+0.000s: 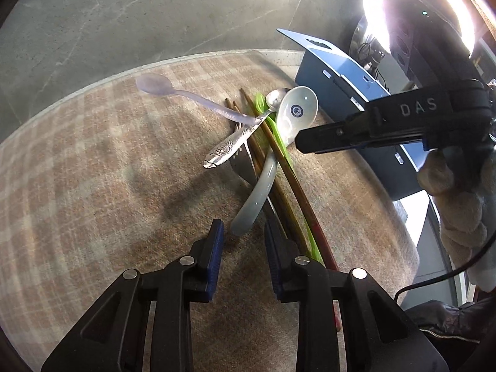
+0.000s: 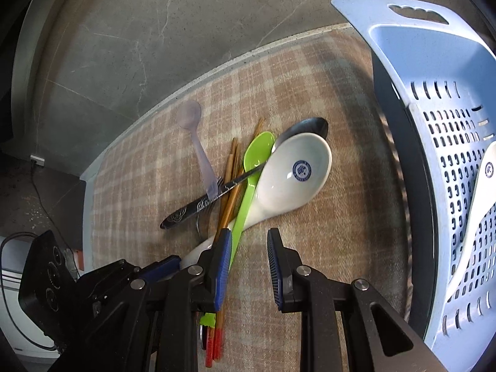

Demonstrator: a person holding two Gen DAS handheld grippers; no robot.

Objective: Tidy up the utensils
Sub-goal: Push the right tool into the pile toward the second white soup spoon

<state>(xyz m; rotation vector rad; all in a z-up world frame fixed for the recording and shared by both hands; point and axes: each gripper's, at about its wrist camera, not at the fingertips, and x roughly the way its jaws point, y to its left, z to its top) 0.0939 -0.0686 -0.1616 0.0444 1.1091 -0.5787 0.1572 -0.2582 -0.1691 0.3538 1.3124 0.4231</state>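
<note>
A pile of utensils lies on the plaid cloth. It holds a white ceramic spoon, a green plastic spoon, a patterned metal spoon, a pale purple spoon and wooden chopsticks. My left gripper is open, its jaws on either side of the white spoon's handle end. My right gripper is open just in front of the pile. It also shows in the left wrist view, beside the white spoon's bowl.
A blue perforated basket stands at the right of the pile with another white spoon inside. The cloth-covered table ends at a pale edge, with grey floor beyond. A bright ring lamp shines at the far right.
</note>
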